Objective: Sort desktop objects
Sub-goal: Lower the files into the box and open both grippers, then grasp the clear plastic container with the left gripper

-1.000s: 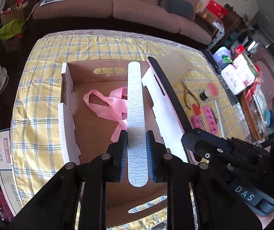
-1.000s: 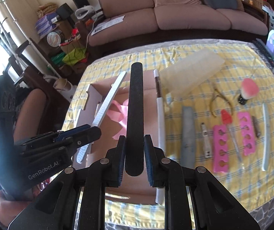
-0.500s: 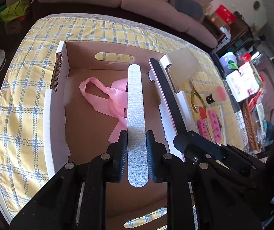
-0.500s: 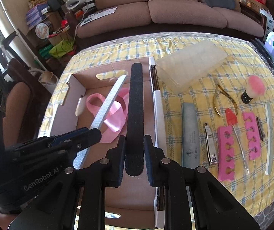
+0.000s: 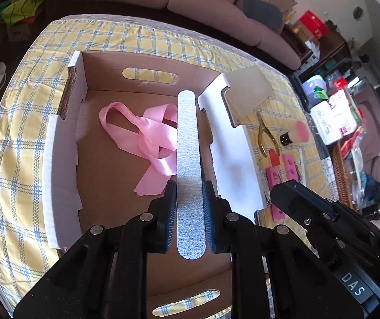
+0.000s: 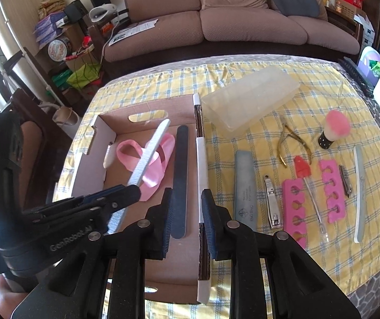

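Note:
My left gripper [image 5: 189,199] is shut on a grey nail file [image 5: 188,159] and holds it over the open cardboard box [image 5: 62,143]; the file also shows in the right wrist view [image 6: 147,154]. A pink ribbon [image 5: 147,135] lies on the box floor. My right gripper [image 6: 185,212] is open above the box's right side. A black nail file [image 6: 180,178] lies loose in the box, its near end between the open fingers.
On the yellow checked cloth [image 6: 269,85] right of the box lie a clear plastic case [image 6: 248,98], a grey buffer block [image 6: 245,188], nail clippers [image 6: 272,204], pink toe separators [image 6: 293,204], cuticle nippers [image 6: 291,143], a pink brush [image 6: 333,130] and a white file [image 6: 360,191].
My right gripper has opened and let go of the black file, which now lies in the box. Both grippers have moved lower over the box; the left still holds the grey file.

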`<action>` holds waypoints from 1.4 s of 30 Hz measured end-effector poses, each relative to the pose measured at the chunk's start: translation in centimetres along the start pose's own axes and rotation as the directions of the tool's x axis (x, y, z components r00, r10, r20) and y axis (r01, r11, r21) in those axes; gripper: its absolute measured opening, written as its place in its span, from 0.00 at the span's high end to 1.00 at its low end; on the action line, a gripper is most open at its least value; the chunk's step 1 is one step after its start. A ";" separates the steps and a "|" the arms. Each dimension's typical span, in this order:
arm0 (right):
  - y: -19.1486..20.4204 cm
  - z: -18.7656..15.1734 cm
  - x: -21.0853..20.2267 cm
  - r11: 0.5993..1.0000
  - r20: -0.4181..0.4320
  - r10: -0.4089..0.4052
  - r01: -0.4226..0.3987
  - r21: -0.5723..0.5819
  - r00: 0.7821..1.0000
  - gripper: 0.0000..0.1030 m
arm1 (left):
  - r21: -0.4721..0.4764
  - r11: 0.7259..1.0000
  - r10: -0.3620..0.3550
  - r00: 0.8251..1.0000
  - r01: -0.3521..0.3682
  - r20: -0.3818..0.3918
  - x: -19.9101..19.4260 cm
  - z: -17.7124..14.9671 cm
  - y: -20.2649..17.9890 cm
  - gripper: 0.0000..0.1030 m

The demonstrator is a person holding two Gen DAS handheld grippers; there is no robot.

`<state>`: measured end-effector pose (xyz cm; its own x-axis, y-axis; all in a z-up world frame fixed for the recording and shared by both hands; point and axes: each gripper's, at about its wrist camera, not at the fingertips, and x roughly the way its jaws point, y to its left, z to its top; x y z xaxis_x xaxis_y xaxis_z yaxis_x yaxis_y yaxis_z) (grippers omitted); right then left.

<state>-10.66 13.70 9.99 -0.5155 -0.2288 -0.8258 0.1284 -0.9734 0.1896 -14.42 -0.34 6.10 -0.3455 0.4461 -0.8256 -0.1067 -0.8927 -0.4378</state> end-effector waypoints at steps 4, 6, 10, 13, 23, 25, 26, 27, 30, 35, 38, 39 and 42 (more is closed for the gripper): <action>-0.3 0.0 -1.1 1.000 0.011 0.009 -0.009 -0.010 1.000 0.78 | -0.019 1.000 0.005 1.000 -0.005 0.000 0.8 0.0 -1.0 0.82; -0.5 -0.1 -1.6 1.000 0.014 0.015 -0.014 -0.014 1.000 0.78 | -0.031 0.999 0.009 1.000 -0.009 0.001 1.3 0.1 -1.4 0.82; -1.2 -0.4 -2.2 1.000 0.017 0.021 -0.021 -0.018 1.000 0.77 | -0.080 0.997 0.014 1.000 -0.015 -0.006 2.4 0.4 -1.7 0.83; -1.9 -0.6 -2.4 1.000 0.014 0.027 -0.027 -0.011 1.000 0.76 | -0.129 0.992 -0.010 1.000 0.009 -0.009 2.6 0.4 -1.5 0.80; -4.9 -1.2 -3.0 0.999 0.025 0.029 -0.030 0.040 0.999 0.66 | 0.010 0.998 0.058 0.996 -0.059 0.074 -1.7 1.5 -2.7 0.48; -5.5 -1.2 -3.4 0.999 0.029 0.025 -0.027 0.046 0.999 0.63 | 0.063 0.995 0.075 0.993 -0.081 0.090 -2.4 1.7 -3.4 0.39; -5.7 -1.3 -3.5 0.999 0.028 0.029 -0.030 0.043 0.999 0.59 | 0.088 0.992 0.079 0.992 -0.087 0.098 -2.7 1.8 -3.8 0.33; -6.1 -1.3 -3.7 0.999 0.031 0.026 -0.028 0.045 0.999 0.52 | 0.113 0.990 0.076 0.992 -0.088 0.104 -2.9 1.9 -4.3 0.26; -7.0 -1.2 -4.2 0.998 0.044 0.024 -0.027 0.059 0.999 0.20 | 0.187 0.974 0.109 0.987 -0.131 0.120 -3.2 2.0 -6.0 0.12; -8.9 -0.7 -4.9 0.997 0.067 -0.003 -0.003 0.080 0.998 0.00 | 0.293 0.939 0.146 0.981 -0.177 0.125 -3.1 2.3 -8.5 0.00; -10.4 -0.3 -5.3 0.995 0.065 0.005 -0.012 0.101 0.998 0.00 | 0.363 0.902 0.196 0.971 -0.233 0.137 -2.6 2.4 -10.0 0.00; -11.0 -0.1 -5.5 0.994 0.068 0.008 -0.015 0.111 0.998 0.00 | 0.388 0.887 0.212 0.967 -0.252 0.144 -2.4 2.6 -10.5 0.00; -12.7 0.4 -6.2 0.992 0.080 0.003 -0.014 0.129 0.997 0.00 | 0.467 0.832 0.259 0.954 -0.300 0.153 -1.2 3.3 -12.2 0.00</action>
<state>-9.44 27.46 12.93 -0.5815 -0.2321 -0.7798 0.0252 -0.9631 0.2679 -15.74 9.77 13.63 -0.4995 0.1851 -0.8463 -0.4206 -0.9059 0.0501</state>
